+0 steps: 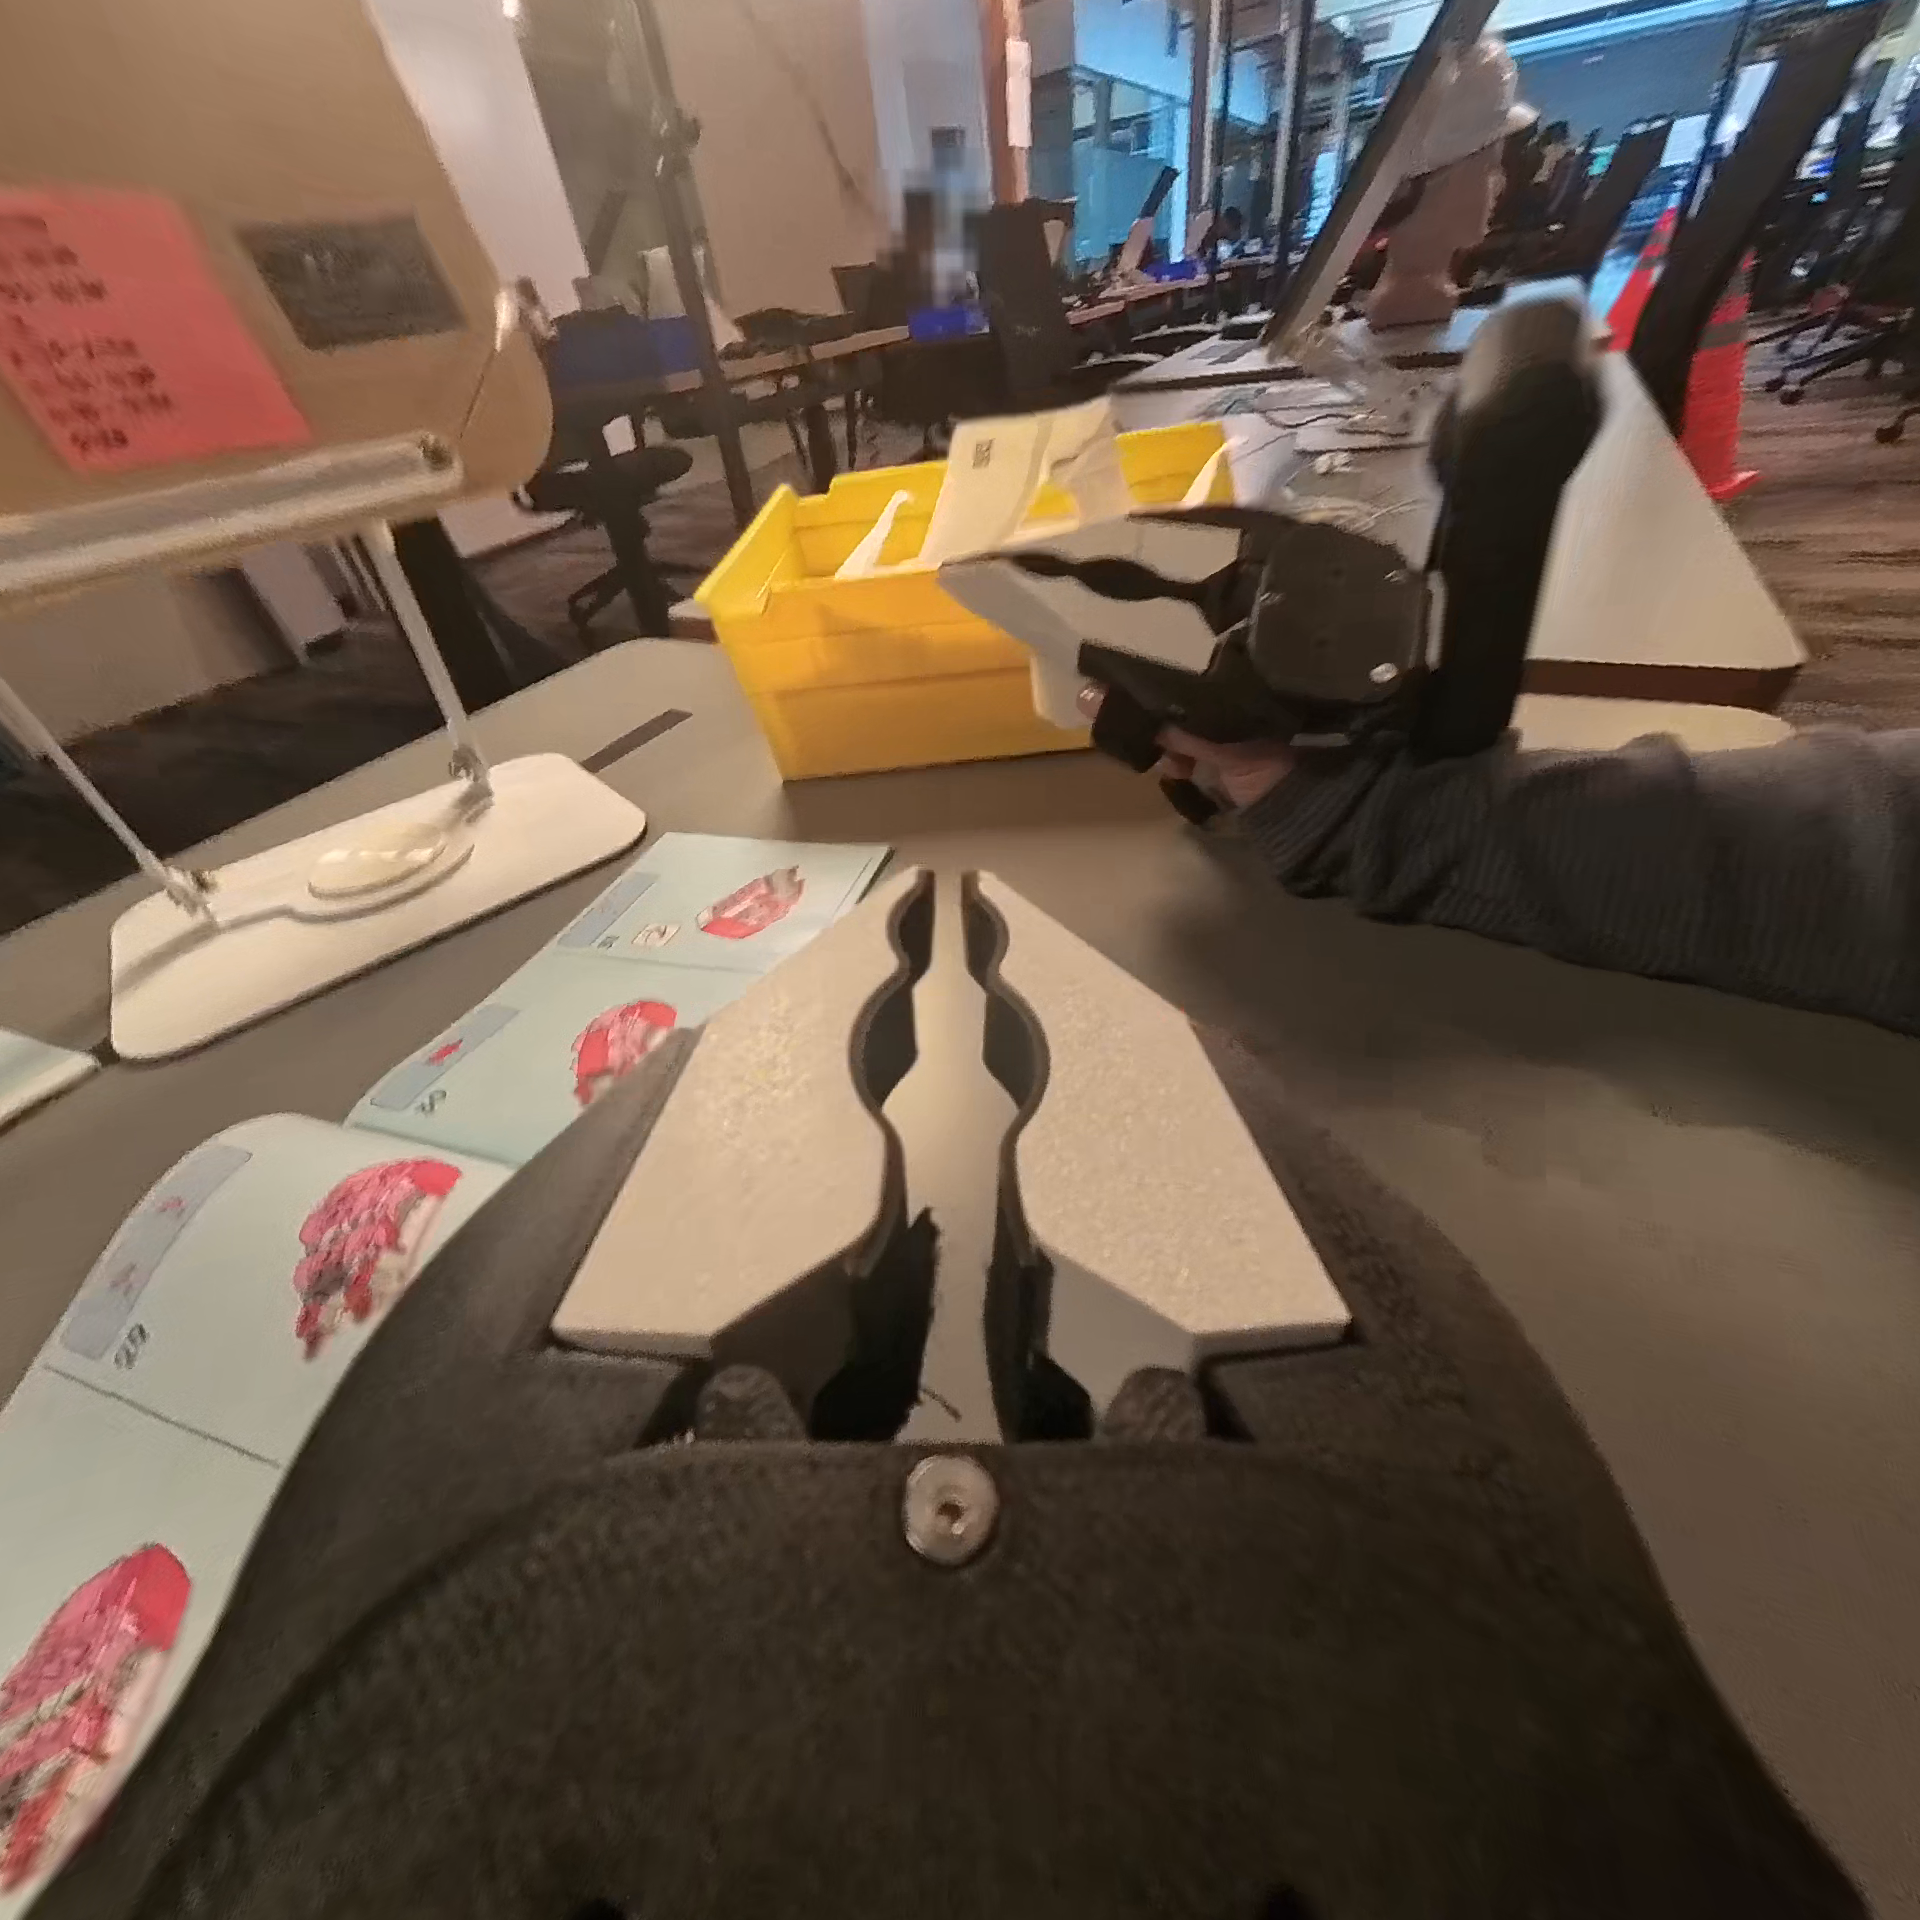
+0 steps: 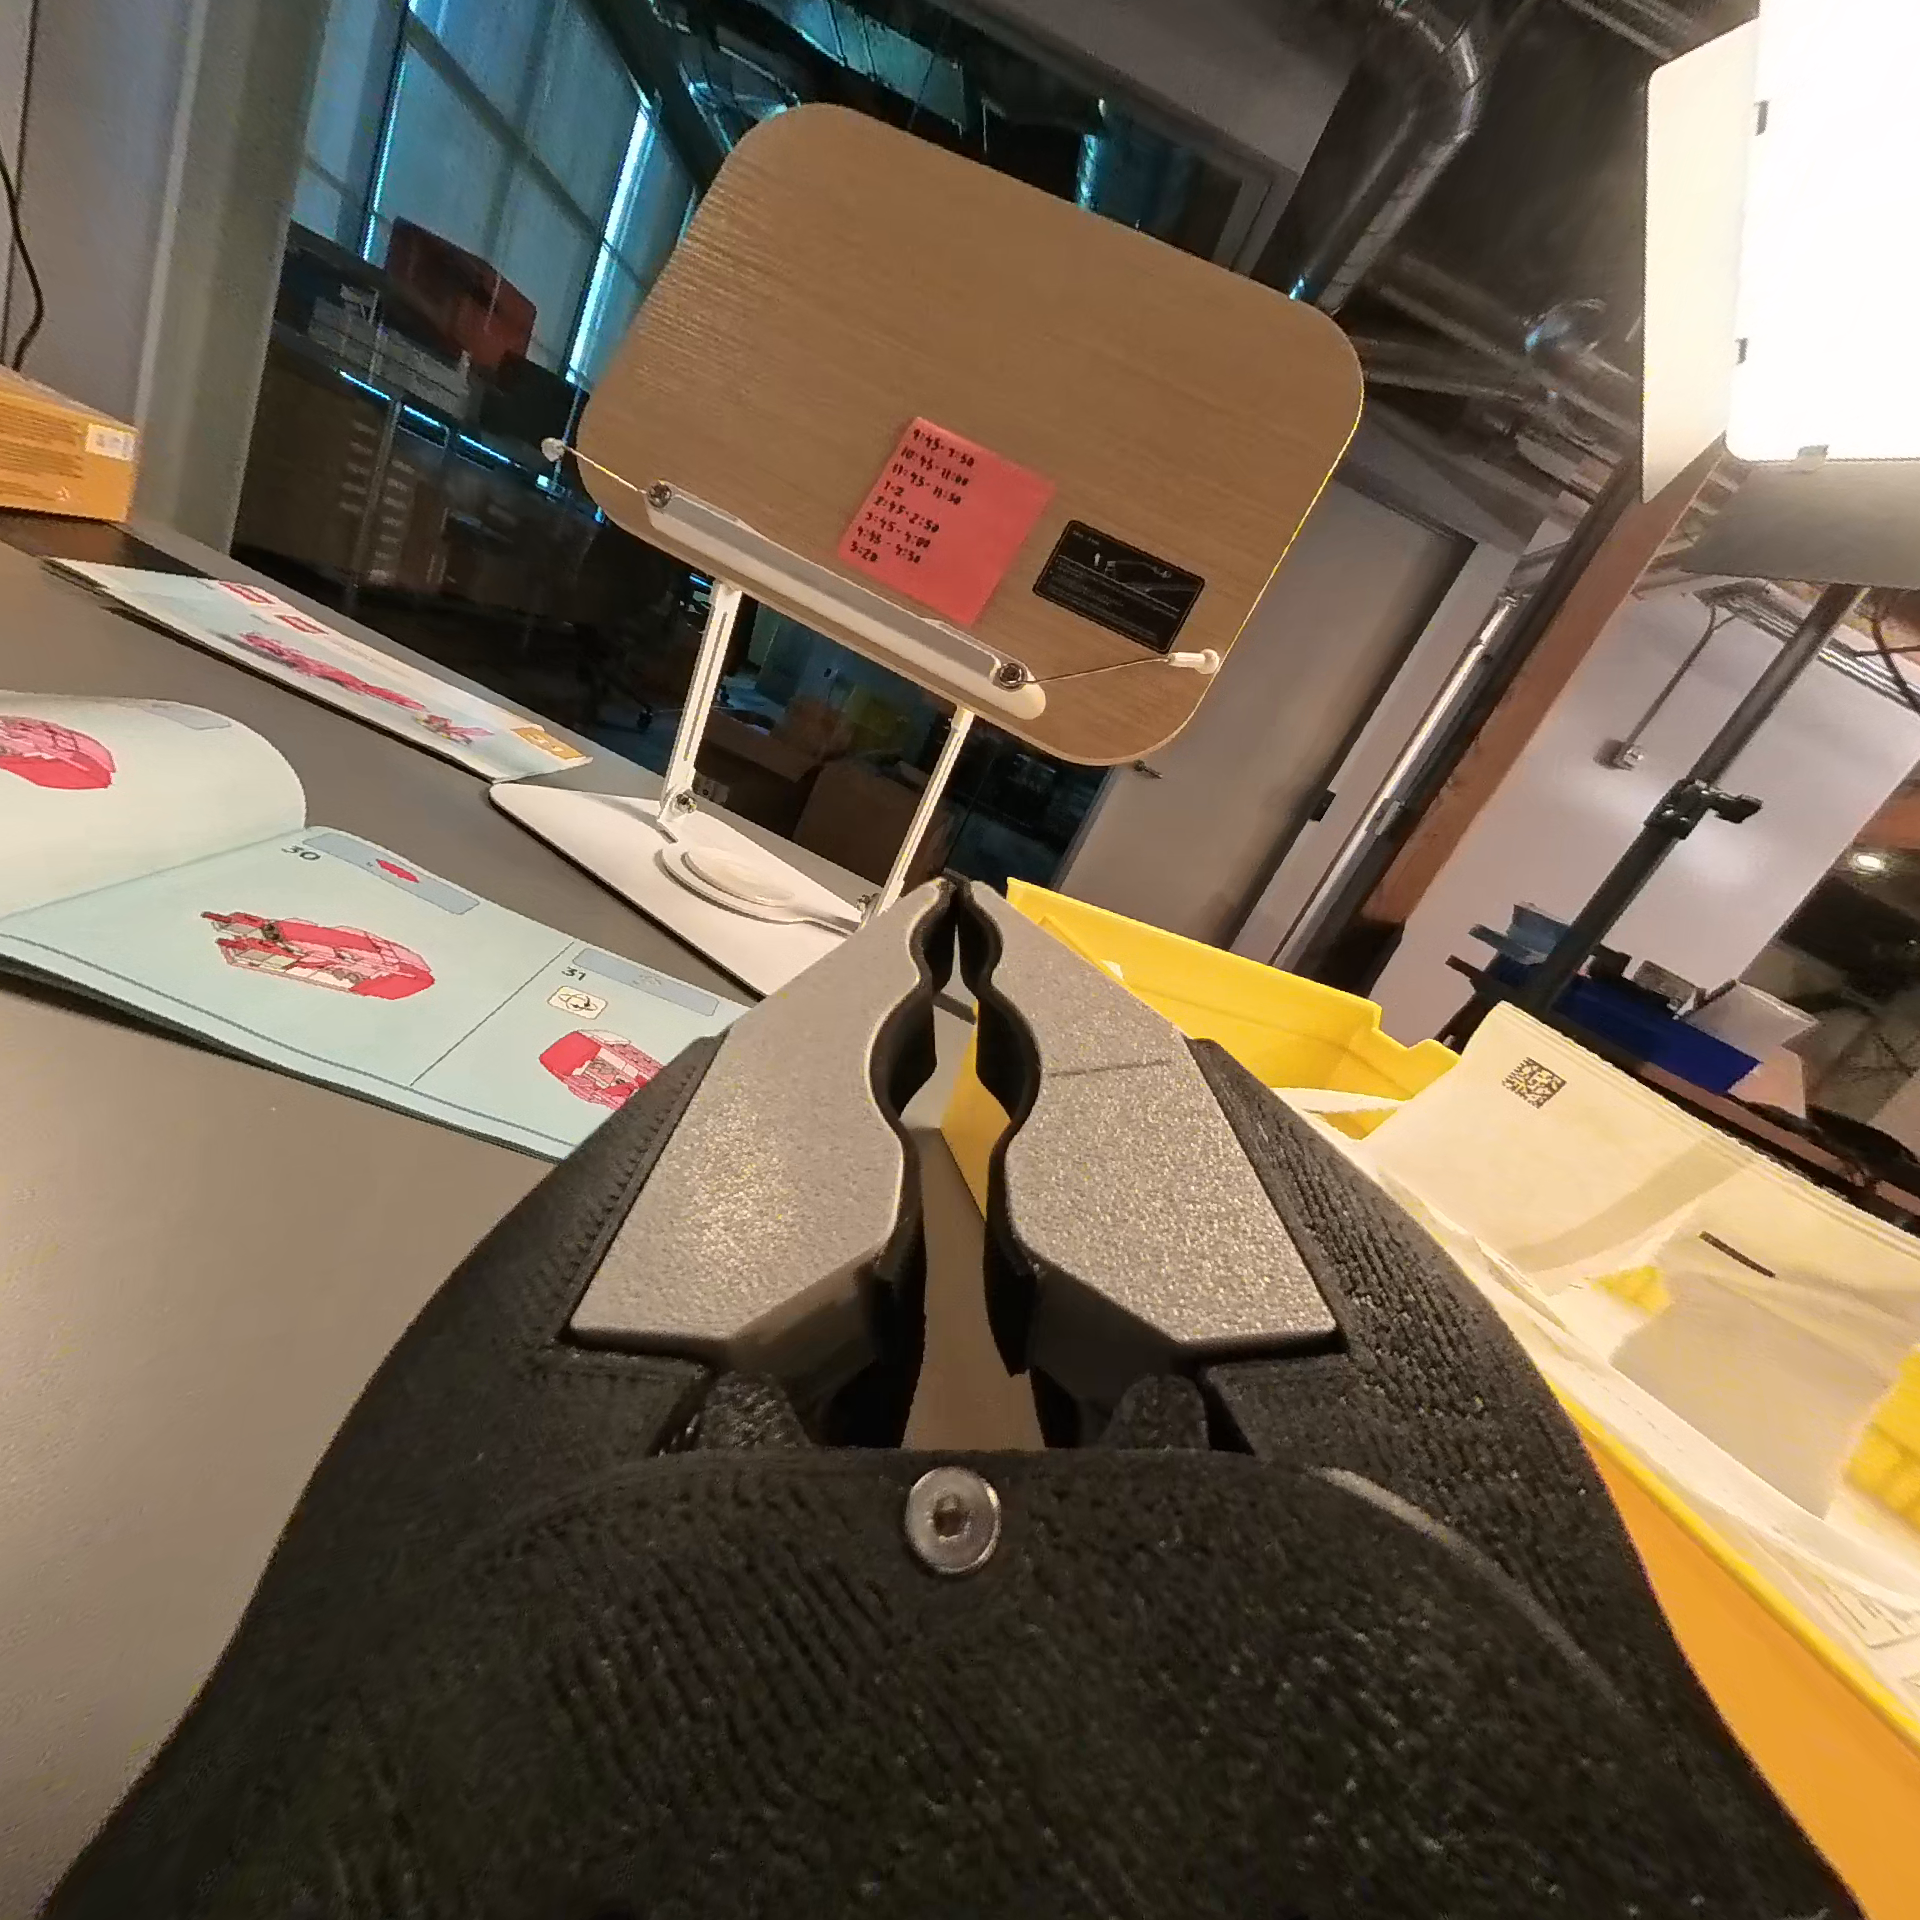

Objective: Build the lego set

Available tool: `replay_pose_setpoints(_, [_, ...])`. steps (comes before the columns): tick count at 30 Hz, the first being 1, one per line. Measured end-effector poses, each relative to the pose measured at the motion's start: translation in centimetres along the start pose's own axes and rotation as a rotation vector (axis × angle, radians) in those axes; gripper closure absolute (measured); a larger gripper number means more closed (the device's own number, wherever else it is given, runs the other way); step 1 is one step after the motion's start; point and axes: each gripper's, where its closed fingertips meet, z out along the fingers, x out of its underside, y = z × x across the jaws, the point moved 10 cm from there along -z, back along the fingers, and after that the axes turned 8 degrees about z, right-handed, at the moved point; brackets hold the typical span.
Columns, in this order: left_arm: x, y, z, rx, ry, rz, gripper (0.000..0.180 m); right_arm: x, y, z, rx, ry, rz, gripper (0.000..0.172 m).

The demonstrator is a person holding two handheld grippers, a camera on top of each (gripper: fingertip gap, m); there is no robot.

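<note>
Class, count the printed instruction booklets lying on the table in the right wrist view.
2. An open booklet lies left of the jaws; a closed booklet lies farther back, left of the stand's white base. Others may be hidden.

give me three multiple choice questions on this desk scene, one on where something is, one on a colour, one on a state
1. Where does the open instruction booklet lie?
A. flat on the table
B. propped on the book stand
C. inside the bin

2. What colour is the bin that holds the paper bags?
A. blue
B. yellow
C. green

3. How do the jaws of the right gripper stand?
A. wide open
B. clamped on a bag
C. closed at the tips, nothing between them

Key: 1 A, its pale blue pages rest on the table in front of the book stand, whose ledge holds no booklet. 2 B, its walls are bright yellow in both views. 3 C, the tips meet with no object between them.
</note>
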Motion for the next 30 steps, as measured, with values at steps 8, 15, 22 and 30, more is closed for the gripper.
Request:
replay_pose_setpoints(8, [-7.4,0.9,-8.7,-0.113,0.084,0.097,0.152,-0.1,0.1,-0.1,-0.006,-0.007,-0.008,0.172])
replay_pose_setpoints(15, [-7.6,9.3,-19.3,-0.41,0.484,-0.154,0.152,-0.2,-0.2,-0.1,0.005,-0.021,0.025,0.172])
replay_pose_setpoints(22, [4.1,17.9,-25.9,-0.552,0.836,-0.685,0.177,0.0,-0.2,0.0,0.009,-0.005,0.019,0.172])
replay_pose_setpoints(30, [9.3,18.9,-26.9,-0.61,0.933,-0.822,0.164,0.1,0.0,0.1,-0.003,0.011,0.011,0.172])
